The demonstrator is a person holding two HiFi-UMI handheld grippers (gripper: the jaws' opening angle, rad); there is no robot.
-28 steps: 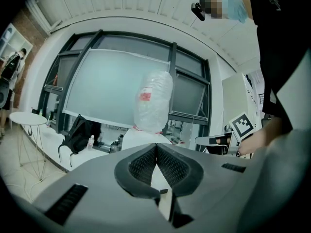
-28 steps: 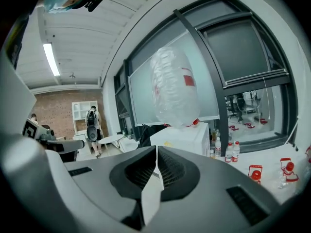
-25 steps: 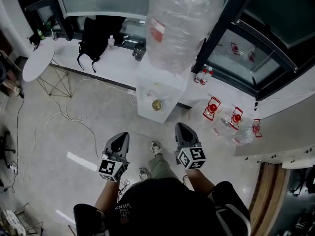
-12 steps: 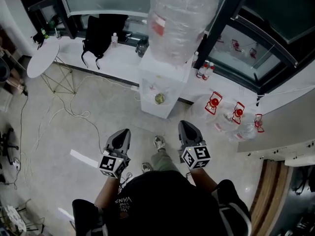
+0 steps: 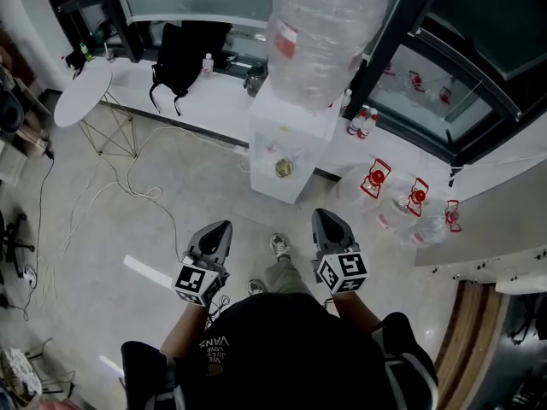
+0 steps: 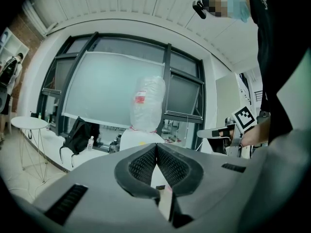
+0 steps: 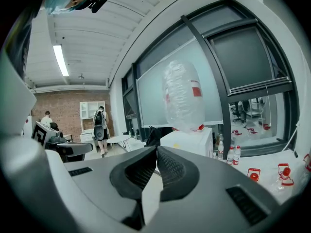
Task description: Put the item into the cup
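I stand on the floor facing a white water dispenser (image 5: 291, 139) with a large clear bottle (image 5: 325, 28) on top. A small yellowish round thing (image 5: 283, 168) sits on the dispenser's front; I cannot tell what it is. My left gripper (image 5: 224, 227) and right gripper (image 5: 322, 216) are held side by side at waist height, pointing at the dispenser and well short of it. Both are shut with nothing between the jaws. The left gripper view shows the closed left gripper (image 6: 156, 146) below the bottle (image 6: 146, 103). The right gripper view shows the closed right gripper (image 7: 156, 149) and the dispenser (image 7: 192, 141).
A round white table (image 5: 81, 92) stands at the left, a black backpack (image 5: 184, 54) on the white ledge behind. Cables (image 5: 128, 186) trail over the floor. Red-capped empty jugs (image 5: 402, 199) and small bottles (image 5: 361, 125) lie right of the dispenser. People (image 7: 99, 123) stand far off.
The dispenser and the room have slid lower and to the right in the head view. Both grippers stay shut and level, nothing taken hold of.
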